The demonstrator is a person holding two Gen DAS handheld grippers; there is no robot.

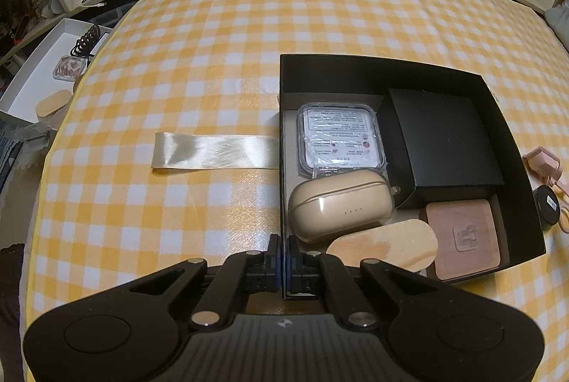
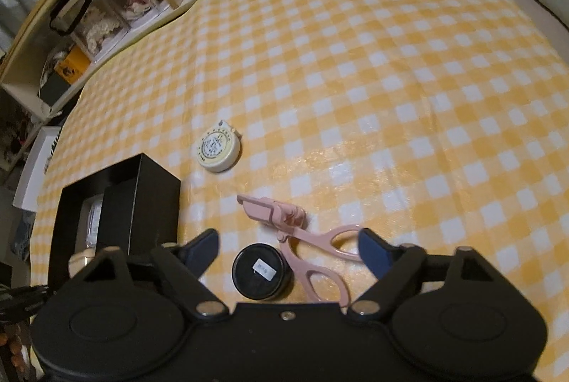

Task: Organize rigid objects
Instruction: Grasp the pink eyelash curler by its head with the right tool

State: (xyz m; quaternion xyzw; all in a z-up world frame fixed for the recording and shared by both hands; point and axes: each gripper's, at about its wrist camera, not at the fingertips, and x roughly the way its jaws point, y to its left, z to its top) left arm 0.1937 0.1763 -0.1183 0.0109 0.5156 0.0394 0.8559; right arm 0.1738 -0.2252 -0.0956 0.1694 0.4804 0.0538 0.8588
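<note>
Between the right gripper's (image 2: 288, 248) wide-spread fingers, untouched, sit a black round tin (image 2: 262, 272) and pink eyelash curler (image 2: 313, 250) on the checked cloth (image 2: 391, 79). Left gripper (image 1: 283, 248) pinches the black box's (image 1: 512, 147) near wall.

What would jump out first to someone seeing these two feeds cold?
Probably the open black box on the yellow checked cloth, already packed with a beige case, a clear container and a smaller black box. Next, the right gripper, jaws open, over a round black tin and pink eyelash curler.
</note>
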